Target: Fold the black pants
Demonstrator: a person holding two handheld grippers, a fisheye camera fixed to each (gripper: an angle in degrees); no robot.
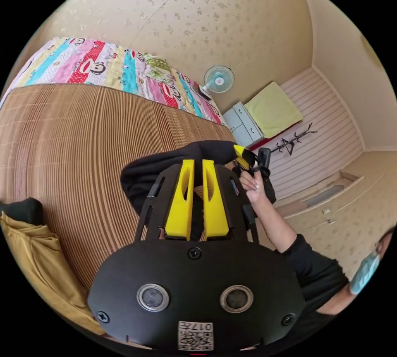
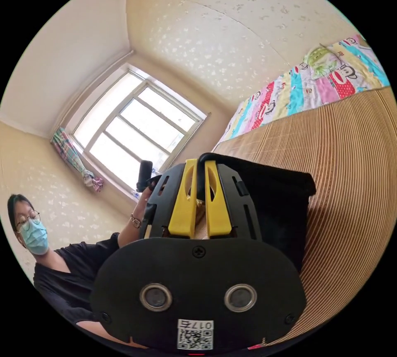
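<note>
While the bamboo mat point(image 1: 70, 154) bears most of the black pants point(image 1: 140, 175), you hold one edge raised, running gripper to gripper. Left gripper point(image 1: 197, 165) and right gripper point(image 2: 201, 165) each pinch cloth, jaws narrow. Left gripper view adds your hand point(image 1: 253, 185); right gripper view, the window point(image 2: 136, 125).

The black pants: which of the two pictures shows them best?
The right gripper view: the black pants hang as a broad, flat panel over the bamboo mat, held in the right tool. The left gripper view shows only a bunched edge of them behind the left tool.
</note>
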